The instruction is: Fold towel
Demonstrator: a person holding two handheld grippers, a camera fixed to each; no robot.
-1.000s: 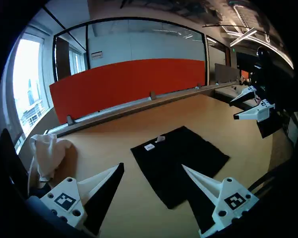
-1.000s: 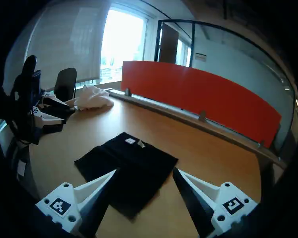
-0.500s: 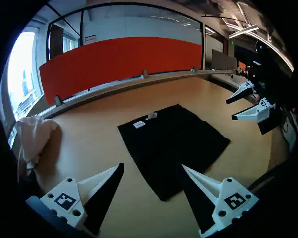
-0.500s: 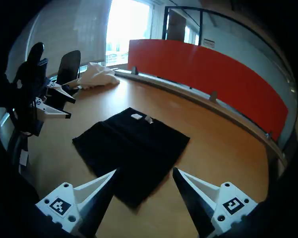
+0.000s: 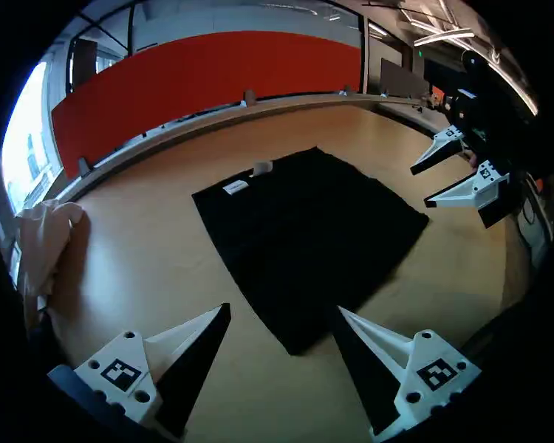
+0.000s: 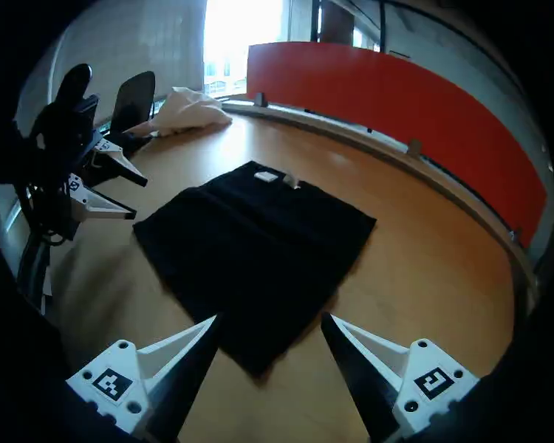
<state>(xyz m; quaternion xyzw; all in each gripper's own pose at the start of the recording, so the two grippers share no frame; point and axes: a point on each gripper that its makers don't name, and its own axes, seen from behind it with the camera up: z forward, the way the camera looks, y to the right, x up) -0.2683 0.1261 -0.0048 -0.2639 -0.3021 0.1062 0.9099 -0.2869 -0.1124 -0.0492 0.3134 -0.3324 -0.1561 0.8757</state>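
Towel (image 5: 306, 221) spread flat on table (image 5: 151, 244), at 12 o'clock from both grippers. Left gripper (image 5: 282, 308): jaws spread, holding nothing. Right gripper (image 6: 270, 317): jaws spread, holding nothing, towel corner seen between tips.

White pointed jaws — black-lined, square coded markers (image 5: 121, 373), screw holes

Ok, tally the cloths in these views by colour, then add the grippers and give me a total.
Black towel: 1
Pale cloth heap: 1
Grippers: 2 (left gripper, right gripper)
Total: 4
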